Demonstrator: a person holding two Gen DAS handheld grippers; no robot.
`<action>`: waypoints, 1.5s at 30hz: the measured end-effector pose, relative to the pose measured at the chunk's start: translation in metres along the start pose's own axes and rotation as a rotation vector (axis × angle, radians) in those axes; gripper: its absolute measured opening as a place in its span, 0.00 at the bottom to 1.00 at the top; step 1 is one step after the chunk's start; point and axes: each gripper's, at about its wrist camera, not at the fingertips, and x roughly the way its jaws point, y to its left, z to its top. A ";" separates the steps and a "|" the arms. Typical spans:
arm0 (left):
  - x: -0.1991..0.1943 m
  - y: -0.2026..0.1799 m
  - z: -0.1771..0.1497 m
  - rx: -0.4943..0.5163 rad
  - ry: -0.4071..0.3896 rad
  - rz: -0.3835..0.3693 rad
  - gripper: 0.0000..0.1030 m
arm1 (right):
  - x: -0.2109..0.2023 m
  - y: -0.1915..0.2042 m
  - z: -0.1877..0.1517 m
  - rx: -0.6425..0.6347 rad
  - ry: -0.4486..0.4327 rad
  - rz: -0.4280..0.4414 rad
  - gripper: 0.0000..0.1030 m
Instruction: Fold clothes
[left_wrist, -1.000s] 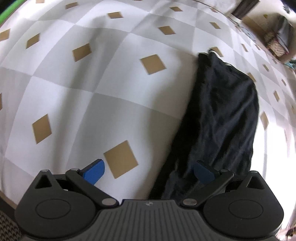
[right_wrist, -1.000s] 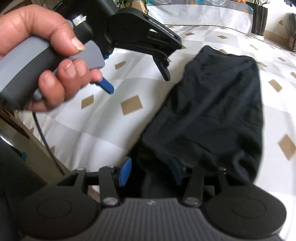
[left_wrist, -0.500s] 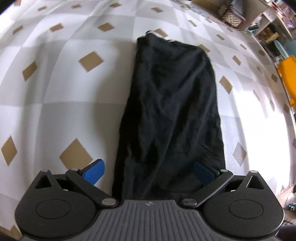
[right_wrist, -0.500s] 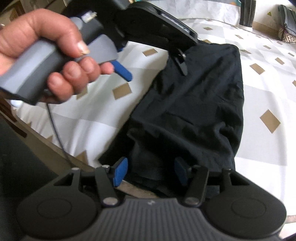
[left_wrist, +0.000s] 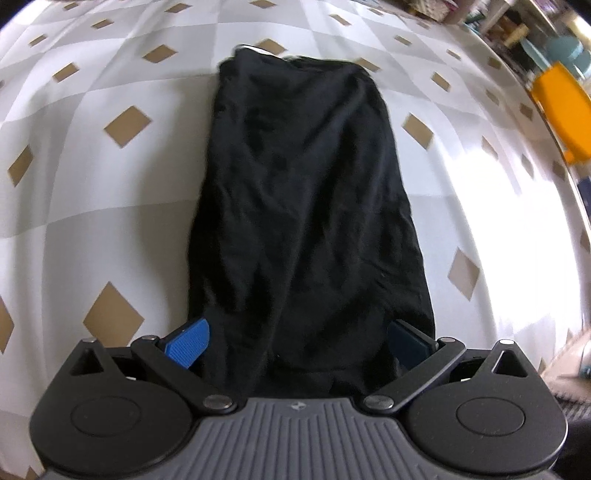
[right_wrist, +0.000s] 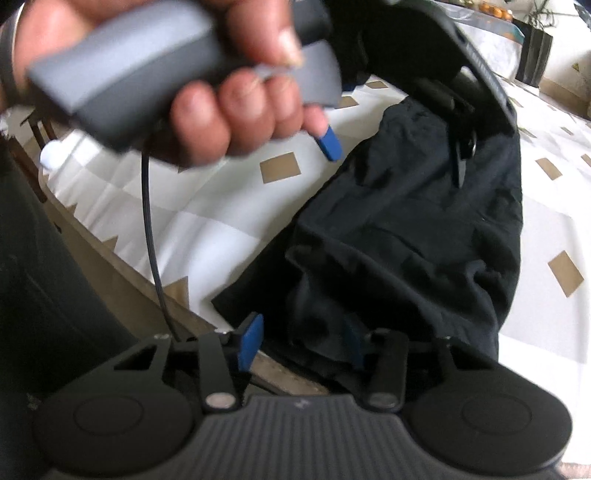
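White-and-grey checked cloth (left_wrist: 110, 221) with tan diamonds is covering the table; cluttered shelves and an orange box (left_wrist: 557, 107) are showing at far right. Black garment (left_wrist: 306, 206) is lying lengthwise, near end overhanging the table edge. Left gripper (left_wrist: 297, 341) is spread wide, straddling the garment's near end. Right gripper (right_wrist: 299, 341) is standing partly open around the hem. No legible writing.

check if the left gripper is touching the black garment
Cannot tell. In the left wrist view the left gripper is open, its blue pads flanking the near end of the black garment, but no contact or gap shows plainly.
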 end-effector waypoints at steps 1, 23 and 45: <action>-0.002 0.004 0.001 -0.020 -0.006 -0.001 1.00 | 0.003 0.002 0.000 -0.012 0.002 -0.005 0.39; -0.006 0.036 0.010 -0.166 -0.010 0.010 1.00 | 0.004 -0.098 0.000 0.579 -0.057 -0.050 0.20; -0.010 0.037 0.010 -0.182 -0.015 0.007 1.00 | -0.004 -0.030 0.017 -0.019 -0.055 -0.167 0.37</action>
